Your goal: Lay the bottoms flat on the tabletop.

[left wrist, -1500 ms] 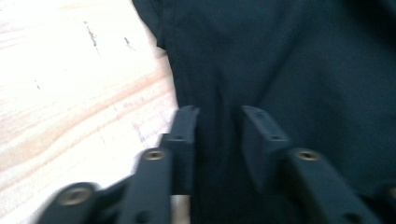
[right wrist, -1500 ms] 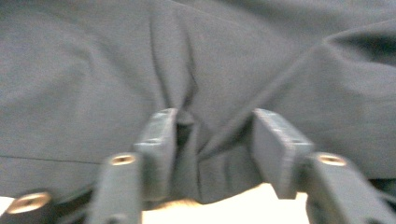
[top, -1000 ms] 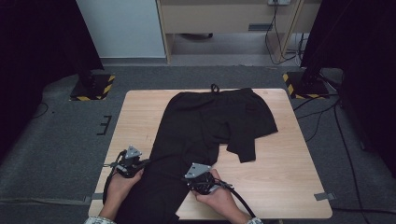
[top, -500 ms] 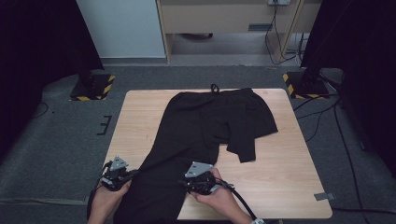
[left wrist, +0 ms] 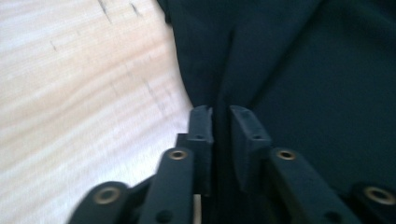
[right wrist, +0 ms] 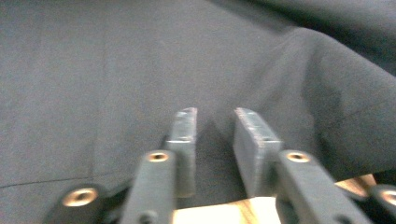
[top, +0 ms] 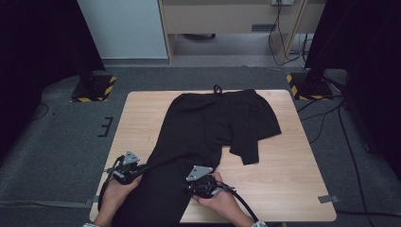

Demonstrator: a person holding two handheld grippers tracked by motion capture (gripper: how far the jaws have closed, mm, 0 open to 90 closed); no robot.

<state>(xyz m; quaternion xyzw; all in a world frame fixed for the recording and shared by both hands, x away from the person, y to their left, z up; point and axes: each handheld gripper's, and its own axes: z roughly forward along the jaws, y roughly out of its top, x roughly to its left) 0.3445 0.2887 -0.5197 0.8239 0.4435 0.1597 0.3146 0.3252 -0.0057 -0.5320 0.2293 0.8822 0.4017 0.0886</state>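
Black trousers (top: 208, 127) spread lengthwise on the wooden bench (top: 293, 189), waistband at the far edge, one leg folded short toward the right, the other reaching the near edge between the two hands. Left gripper (left wrist: 219, 114) at that leg's left edge, jaws just closing to a narrow gap with a fold of the dark cloth pinched between them. Right gripper (right wrist: 214, 116) at the leg's right edge, jaws likewise just closing, slightly parted with cloth bunched between.
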